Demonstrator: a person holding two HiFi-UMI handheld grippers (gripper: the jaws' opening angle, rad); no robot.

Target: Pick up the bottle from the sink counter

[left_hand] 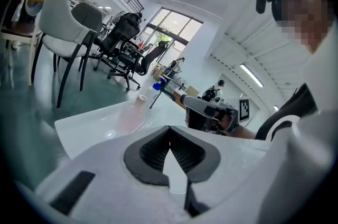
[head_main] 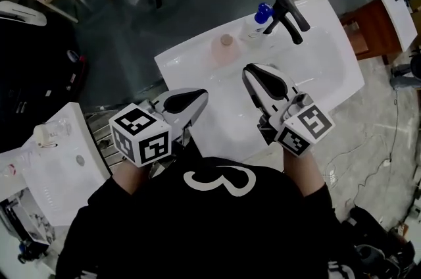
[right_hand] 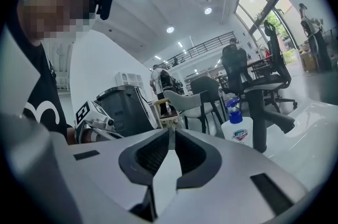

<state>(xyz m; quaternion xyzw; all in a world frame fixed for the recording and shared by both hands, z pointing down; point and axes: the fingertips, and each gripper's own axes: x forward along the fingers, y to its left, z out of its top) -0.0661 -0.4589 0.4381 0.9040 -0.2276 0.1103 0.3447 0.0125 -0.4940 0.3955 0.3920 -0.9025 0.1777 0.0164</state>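
I am looking down at the white sink counter [head_main: 191,70]. The black tap [head_main: 289,18] is standing at its back edge, so I am using the tap to say where everything is.

The left gripper [head_main: 199,97] is hanging far to the left of the tap and much nearer to me. Its jaws are pressed together with nothing between them. The right gripper [head_main: 250,72] is hanging in front of the tap, on my side of it, and is not touching it. Its jaws are clenched too, and they are holding nothing.

The bottle [head_main: 252,26] with the blue top is standing upright just beside the tap, on the tap's left. I cannot tell if the two are touching. A pink jar [head_main: 225,47] with a tan lid is standing further left of the tap, past the bottle. It may be a bottle too, but I think the task means the blue-topped one.

So I am judging that I am only at the start. I am getting ready to reach, and nothing is picked up yet.

Next, I think the right gripper is the better one to use, as it is closer to the tap. Its jaws need opening wide first. Then it needs moving toward the tap and coming at the bottle from the side away from the tap, so it is not bumping the spout. After that the jaws need closing on the bottle's body, under the blue top, before lifting it straight up.
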